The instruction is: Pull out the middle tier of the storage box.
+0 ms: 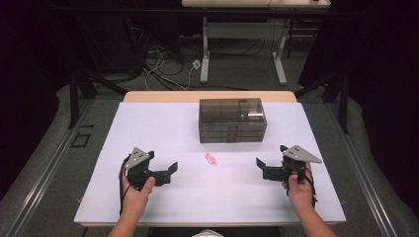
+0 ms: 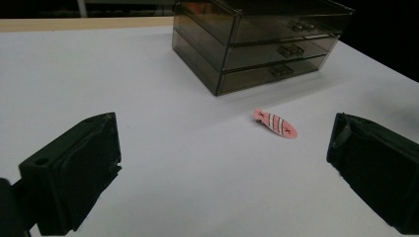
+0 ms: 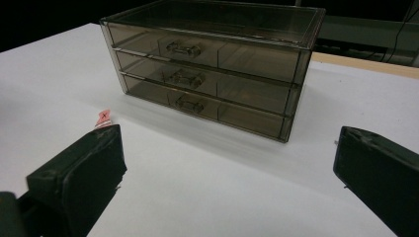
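A smoky transparent box of three drawers [image 1: 232,120] stands at the back middle of the white table [image 1: 148,128], all drawers closed [image 3: 197,79] [image 2: 257,44]. In front of it lies a small pink fish-shaped piece with black stripes [image 1: 211,158] [image 2: 275,123]; its tip peeks past a jaw [image 3: 104,117]. My left gripper [image 1: 172,170] rests low at the left, held by a hand, jaws wide open with nothing between them [image 2: 222,163]. My right gripper [image 1: 261,166] mirrors it at the right, also open and holding nothing [image 3: 227,173].
The table's wooden far edge [image 1: 207,96] borders a floor with cables and a white desk frame [image 1: 242,49]. Dark curtains hang on both sides. White surface spreads between the grippers and around the fish.
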A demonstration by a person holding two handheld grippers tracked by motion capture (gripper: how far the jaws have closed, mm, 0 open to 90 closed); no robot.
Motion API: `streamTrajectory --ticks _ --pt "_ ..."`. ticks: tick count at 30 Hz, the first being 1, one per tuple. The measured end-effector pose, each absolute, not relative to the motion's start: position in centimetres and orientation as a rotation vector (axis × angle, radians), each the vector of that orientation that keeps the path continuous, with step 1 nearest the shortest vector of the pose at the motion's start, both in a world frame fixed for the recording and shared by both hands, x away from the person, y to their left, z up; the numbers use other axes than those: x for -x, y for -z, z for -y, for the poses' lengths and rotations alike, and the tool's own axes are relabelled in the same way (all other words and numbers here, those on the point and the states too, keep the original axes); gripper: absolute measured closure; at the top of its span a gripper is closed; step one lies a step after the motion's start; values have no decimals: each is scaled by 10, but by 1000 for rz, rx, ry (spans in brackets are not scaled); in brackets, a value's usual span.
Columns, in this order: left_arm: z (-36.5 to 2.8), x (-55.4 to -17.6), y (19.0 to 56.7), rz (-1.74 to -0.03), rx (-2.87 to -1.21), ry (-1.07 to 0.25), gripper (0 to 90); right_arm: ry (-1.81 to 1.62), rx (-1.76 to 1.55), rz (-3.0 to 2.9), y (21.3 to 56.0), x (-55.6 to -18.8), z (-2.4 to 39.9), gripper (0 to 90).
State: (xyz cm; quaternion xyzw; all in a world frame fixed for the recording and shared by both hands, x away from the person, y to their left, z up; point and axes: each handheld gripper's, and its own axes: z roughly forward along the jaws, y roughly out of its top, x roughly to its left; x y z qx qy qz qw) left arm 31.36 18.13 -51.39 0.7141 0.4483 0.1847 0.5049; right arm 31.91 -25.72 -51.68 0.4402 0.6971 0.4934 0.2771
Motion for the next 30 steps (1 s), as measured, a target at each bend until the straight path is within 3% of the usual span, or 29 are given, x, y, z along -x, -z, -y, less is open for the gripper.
streamTrajectory --ticks 5,14,30 --pt "-175 -316 511 -1129 -1713 -493 4 -1307 -1183 -1868 519 -318 259 0" --pt "-171 -313 503 -1112 -1657 -420 6 -1298 -1222 -1855 519 -320 261 0" --pt "-133 -342 491 -1089 -1736 -345 15 -1286 -1207 -1867 520 -319 256 0"
